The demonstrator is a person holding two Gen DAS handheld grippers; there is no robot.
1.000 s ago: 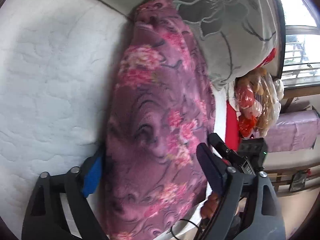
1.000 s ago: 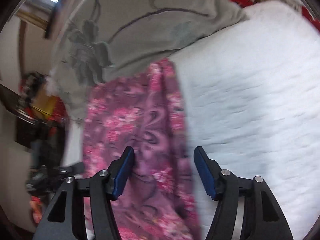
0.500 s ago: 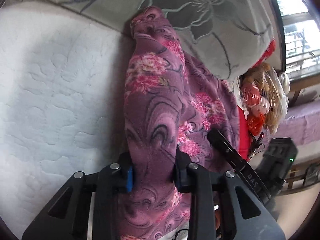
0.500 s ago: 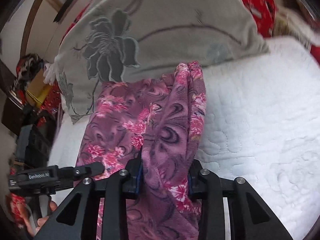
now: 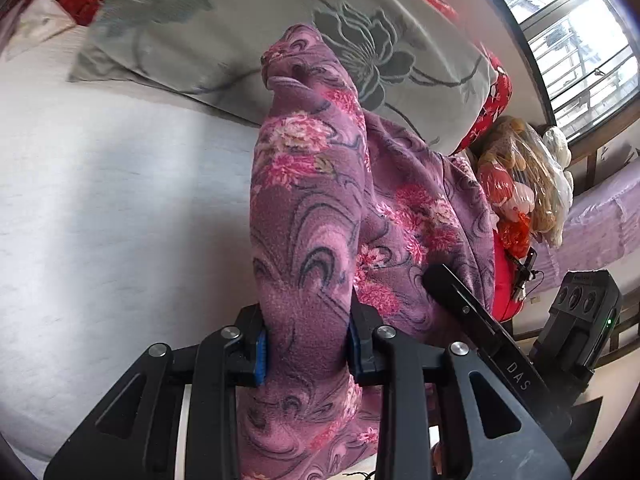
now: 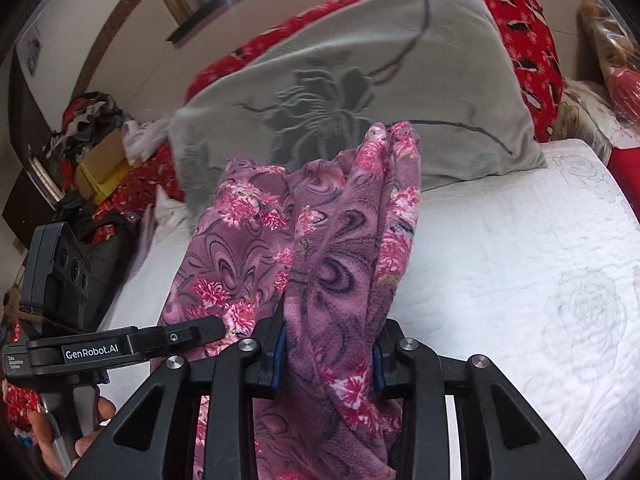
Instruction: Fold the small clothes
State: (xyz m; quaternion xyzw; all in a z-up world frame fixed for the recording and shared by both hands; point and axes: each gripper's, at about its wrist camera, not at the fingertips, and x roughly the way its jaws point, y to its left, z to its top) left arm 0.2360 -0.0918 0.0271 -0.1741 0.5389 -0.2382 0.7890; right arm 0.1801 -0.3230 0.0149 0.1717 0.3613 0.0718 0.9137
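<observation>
1. Purple floral garment (image 5: 308,216) now pinched near end by both tongs; a second ago both sat spread around it, flat on bed.
2. Left tongs (image 5: 306,346) and right tongs (image 6: 330,354) each pressed onto a bunched fold, lifted off white quilted mattress (image 6: 520,264); fold-over looks started.
3. Far end rests against grey flowered pillow (image 6: 360,72).
4. Cluttered bedroom, window (image 5: 576,40) far right.

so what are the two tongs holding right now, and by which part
Both hold the purple floral garment. The left tongs and the right tongs each pinch a bunched fold near its closest end; which part exactly cannot be told.
</observation>
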